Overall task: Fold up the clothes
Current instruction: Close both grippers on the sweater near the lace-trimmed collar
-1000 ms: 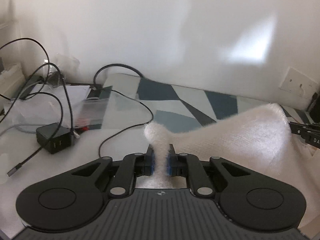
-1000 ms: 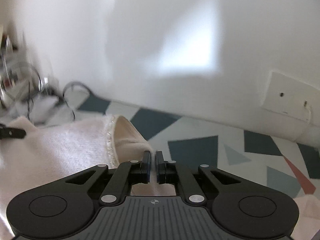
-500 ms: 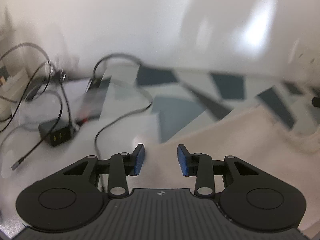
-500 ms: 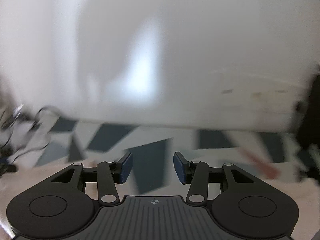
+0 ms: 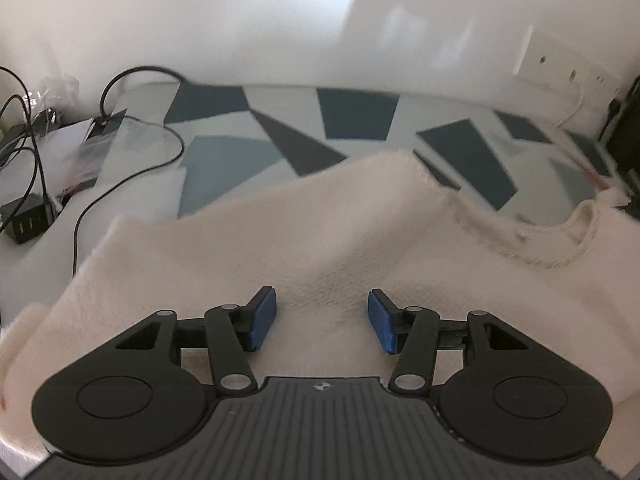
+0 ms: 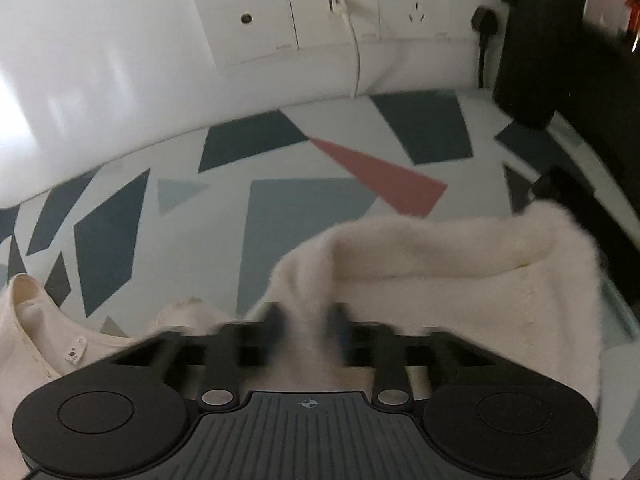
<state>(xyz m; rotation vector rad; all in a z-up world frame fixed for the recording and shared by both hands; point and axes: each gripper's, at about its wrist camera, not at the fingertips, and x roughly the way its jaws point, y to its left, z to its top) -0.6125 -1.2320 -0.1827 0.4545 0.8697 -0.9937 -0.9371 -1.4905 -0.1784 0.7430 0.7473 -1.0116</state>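
Hovering over the cream sweater (image 5: 320,240), my left gripper (image 5: 322,318) has its jaws wide apart with nothing between them, the blue pads just above the knit. My right gripper (image 6: 307,320) is smeared by motion; a ridge of the sweater (image 6: 440,280) rises between its jaws, but whether they have pinched it I cannot tell.

The risk I see is in that right-hand bunch: if the jaws take only the top layer, or too thick a wad, the fold could drag crooked and pull the neckline (image 5: 576,236) out of line. The fuzzy knit looks soft and limp (likely to slump wherever it is let go), so one side lifted alone may skew the rest. The cable (image 5: 132,176) near the table's left edge could snag if the cloth slides that way.

The sweater lies rumpled across the near part of the patterned table (image 5: 352,116), pale, fluffy, with a ribbed collar and a small label (image 6: 74,354) inside.
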